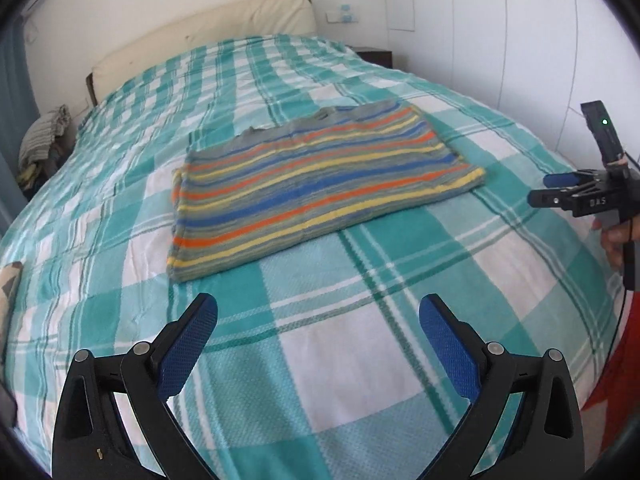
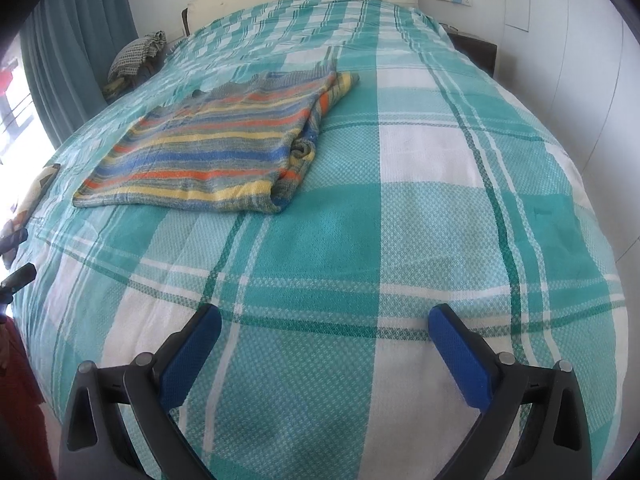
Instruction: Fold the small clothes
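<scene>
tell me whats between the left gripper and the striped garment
Only bare checked bedspread. In the left wrist view nothing lies between the open left gripper and the folded striped garment.

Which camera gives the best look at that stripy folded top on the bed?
The left wrist view: the striped top lies near the middle, its whole upper face visible. The right wrist view shows it further left and more slanted, but reveals the layered folded edge on its right side.

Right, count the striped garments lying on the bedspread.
1: the striped garment, folded flat on the checked bedspread, ahead of both open hand-held grippers. More clothes sit heaped beside the bed, not on it.
</scene>
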{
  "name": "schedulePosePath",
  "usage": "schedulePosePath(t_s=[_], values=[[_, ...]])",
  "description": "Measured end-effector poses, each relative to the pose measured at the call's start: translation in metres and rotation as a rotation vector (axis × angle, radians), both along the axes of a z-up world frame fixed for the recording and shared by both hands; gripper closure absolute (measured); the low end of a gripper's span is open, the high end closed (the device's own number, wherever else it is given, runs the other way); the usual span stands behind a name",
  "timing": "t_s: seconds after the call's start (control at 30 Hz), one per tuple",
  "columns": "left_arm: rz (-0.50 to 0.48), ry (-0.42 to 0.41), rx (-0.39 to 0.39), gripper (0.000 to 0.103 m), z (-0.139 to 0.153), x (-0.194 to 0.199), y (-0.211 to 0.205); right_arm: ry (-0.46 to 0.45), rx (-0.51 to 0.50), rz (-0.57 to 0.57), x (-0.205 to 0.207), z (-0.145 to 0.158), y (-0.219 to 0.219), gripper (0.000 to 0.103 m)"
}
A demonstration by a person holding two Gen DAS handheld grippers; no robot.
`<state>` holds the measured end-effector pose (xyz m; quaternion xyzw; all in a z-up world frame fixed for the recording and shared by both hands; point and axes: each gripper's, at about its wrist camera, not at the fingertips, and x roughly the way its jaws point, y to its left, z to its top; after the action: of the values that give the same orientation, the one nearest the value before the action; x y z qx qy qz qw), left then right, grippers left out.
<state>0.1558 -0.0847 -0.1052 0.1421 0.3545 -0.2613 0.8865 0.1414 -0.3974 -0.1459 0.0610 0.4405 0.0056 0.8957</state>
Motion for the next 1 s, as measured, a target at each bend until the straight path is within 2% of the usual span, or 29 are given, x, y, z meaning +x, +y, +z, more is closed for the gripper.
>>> schedulePosePath(t_s=[0.13,0.2,0.23,0.27,0.3,0.33,0.37,0.43,0.47,0.5,0.57,0.6,0.63,0.67,0.77,0.87,1.0], values=[[-0.146,0.014,-0.032,0.002,-0.003,0.031,-0.095,-0.019,0.076,-0.006,0.05,0.033,-0.028,0.002],[-0.194,0.023,0.014,0.004,-0.018,0.046,-0.143,0.005,0.148,-0.016,0.085,0.041,-0.045,0.005],[-0.215,0.043,0.046,0.006,-0.027,0.053,-0.164,0.022,0.186,-0.025,0.103,0.041,-0.053,0.011],[-0.229,0.067,0.078,0.014,-0.037,0.061,-0.181,0.042,0.223,-0.035,0.12,0.039,-0.06,0.017],[-0.237,0.093,0.106,0.023,-0.046,0.068,-0.194,0.064,0.26,-0.042,0.137,0.036,-0.065,0.02],[-0.24,0.111,0.121,0.025,-0.053,0.072,-0.203,0.085,0.296,-0.047,0.153,0.033,-0.071,0.027],[-0.238,0.106,0.109,0.026,-0.055,0.075,-0.206,0.1,0.324,-0.048,0.167,0.03,-0.074,0.032],[-0.249,0.099,0.062,0.031,-0.053,0.078,-0.208,0.124,0.378,-0.028,0.195,0.025,-0.075,0.034],[-0.26,0.104,0.044,0.047,-0.052,0.079,-0.208,0.132,0.401,-0.019,0.206,0.021,-0.073,0.034],[-0.273,0.105,0.029,0.07,-0.052,0.078,-0.21,0.141,0.428,-0.012,0.218,0.017,-0.071,0.034],[-0.275,0.094,0.029,0.092,-0.051,0.079,-0.211,0.154,0.458,-0.034,0.241,0.005,-0.066,0.034],[-0.272,0.1,0.008,0.094,-0.049,0.081,-0.207,0.158,0.472,-0.051,0.251,0.0,-0.064,0.037],[-0.261,0.111,-0.03,0.095,-0.046,0.081,-0.202,0.155,0.476,-0.067,0.26,-0.004,-0.062,0.059],[-0.242,0.123,-0.076,0.095,-0.041,0.084,-0.192,0.151,0.463,-0.084,0.266,-0.005,-0.059,0.095],[-0.137,0.143,-0.246,0.096,-0.014,0.091,-0.144,0.115,0.448,-0.106,0.276,0.01,-0.048,0.094],[0.012,0.175,-0.421,0.096,0.01,0.1,-0.069,0.047,0.426,-0.002,0.283,0.05,-0.011,0.094],[0.211,0.218,-0.522,0.096,0.012,0.117,0.021,0.021,0.452,0.128,0.308,0.082,0.065,0.094]])
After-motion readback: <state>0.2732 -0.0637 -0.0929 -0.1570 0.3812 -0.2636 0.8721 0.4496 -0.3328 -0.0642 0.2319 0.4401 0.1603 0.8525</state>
